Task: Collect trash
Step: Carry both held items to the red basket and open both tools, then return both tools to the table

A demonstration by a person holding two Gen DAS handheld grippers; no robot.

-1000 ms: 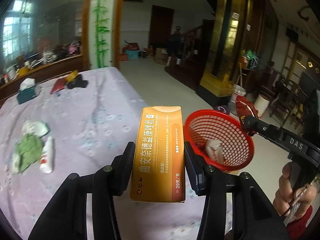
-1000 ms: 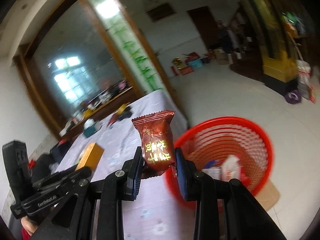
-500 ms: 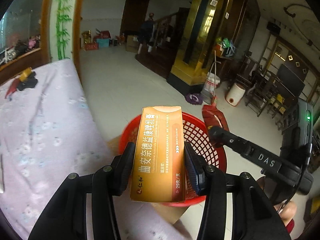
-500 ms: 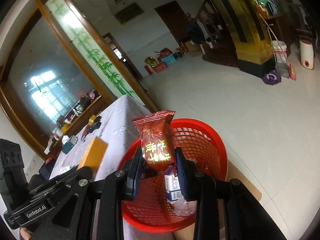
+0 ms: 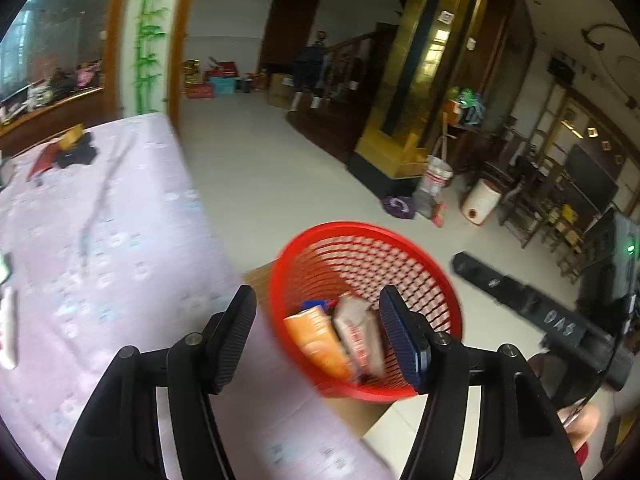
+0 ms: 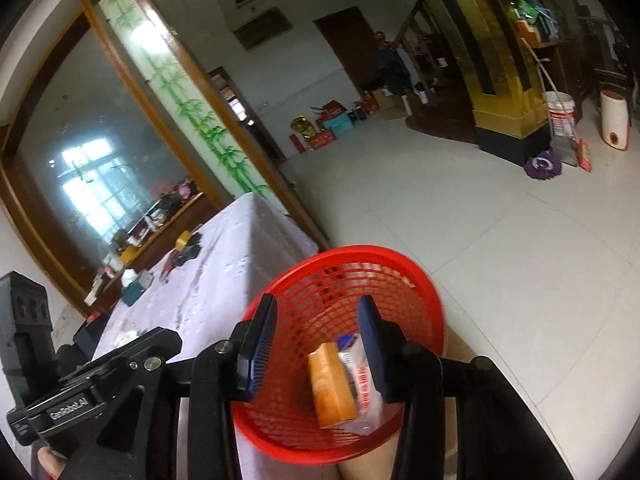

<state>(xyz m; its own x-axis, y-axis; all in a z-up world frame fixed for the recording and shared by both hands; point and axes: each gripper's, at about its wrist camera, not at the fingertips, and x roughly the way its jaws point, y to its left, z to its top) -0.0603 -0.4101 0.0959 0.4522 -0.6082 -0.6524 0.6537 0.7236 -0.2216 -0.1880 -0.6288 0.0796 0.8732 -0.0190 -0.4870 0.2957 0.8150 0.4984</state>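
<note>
Soft, even daylight is admitted through a window (image 6: 94,188) at the left. Motion blur is seen on the red basket (image 5: 362,248). Edges are bent and vignetted by fisheye distortion.

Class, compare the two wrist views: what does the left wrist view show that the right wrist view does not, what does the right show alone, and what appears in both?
Left wrist view only: the right tool's black body marked DAS, and a green indicator light.

Right wrist view only: a teal tissue box on the table, and the left tool's body marked GenRobot.AI.

Both: the red plastic mesh basket holding the orange carton, the lilac-clothed table, and open, empty jaws.
</note>
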